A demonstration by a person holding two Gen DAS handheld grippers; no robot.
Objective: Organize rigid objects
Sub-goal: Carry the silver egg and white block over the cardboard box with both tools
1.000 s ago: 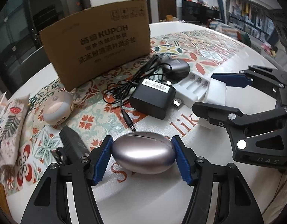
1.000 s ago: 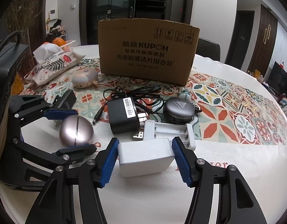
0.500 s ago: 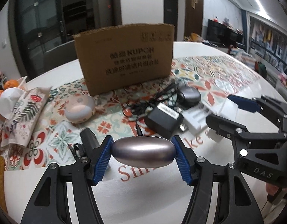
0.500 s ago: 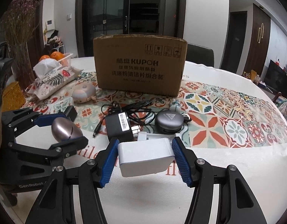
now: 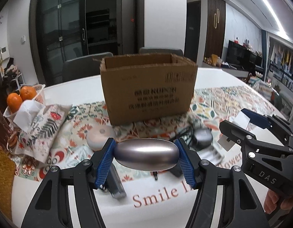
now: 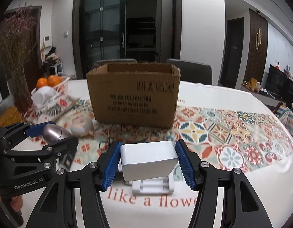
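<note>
**Both loads lifted toward the box**

Both grippers have risen off the table [image 6: 241, 171] since a second ago. The left gripper [image 5: 146, 156] clamps the metallic egg-shaped case [image 5: 146, 154]; the right gripper [image 6: 148, 160] clamps the white adapter [image 6: 148, 158]. Both hang above the table's near edge. Carry each over the cardboard box [image 6: 134, 96] rim before releasing. Only the right view shows the white battery charger [image 6: 153, 187] whole.

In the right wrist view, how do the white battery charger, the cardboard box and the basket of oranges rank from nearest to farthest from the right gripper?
From the right gripper:
1. White battery charger, on the table just below the jaws.
2. Cardboard box, straight ahead, mid-table.
3. Basket of oranges, far left, behind the box's front.
</note>
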